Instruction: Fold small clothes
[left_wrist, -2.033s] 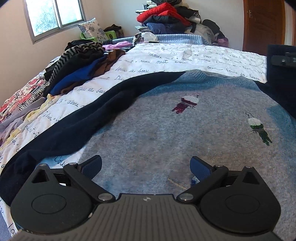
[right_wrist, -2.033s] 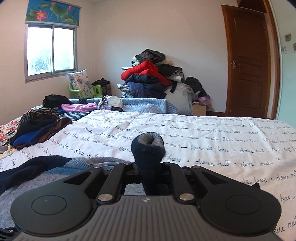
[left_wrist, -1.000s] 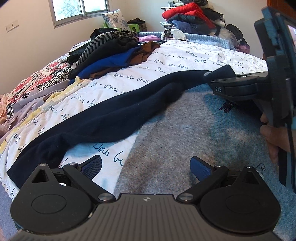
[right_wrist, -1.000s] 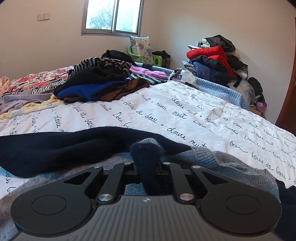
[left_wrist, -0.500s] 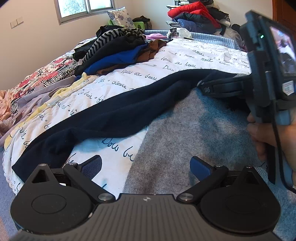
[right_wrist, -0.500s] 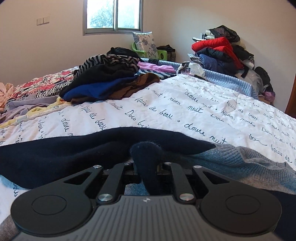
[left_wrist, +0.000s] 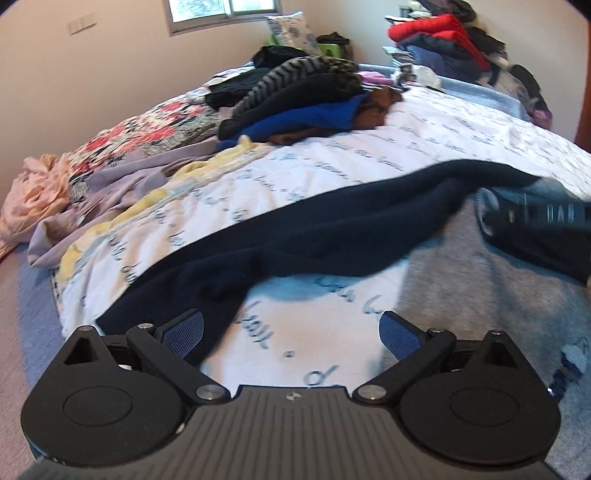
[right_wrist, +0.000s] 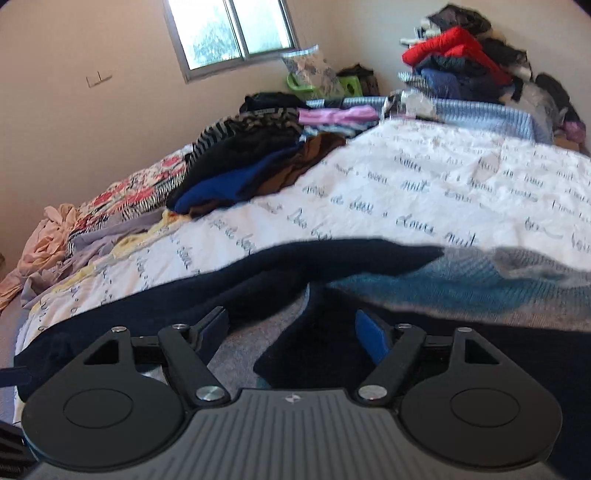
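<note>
Grey sweater (left_wrist: 480, 280) flat on bed, navy sleeve (left_wrist: 314, 236) outstretched leftward

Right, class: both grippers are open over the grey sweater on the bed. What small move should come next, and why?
Probably bring the left gripper down onto the navy sleeve and close. Its jaws stand open and empty; the sleeve lies stretched out across the white quilt, off the grey sweater. The right gripper is also open, above the sweater's other navy sleeve.

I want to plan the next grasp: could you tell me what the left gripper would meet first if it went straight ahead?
Probably the navy sleeve, which crosses its line beyond a patch of bare quilt. The left gripper is open; depth is uncertain, so it may brush the quilt first.
</note>
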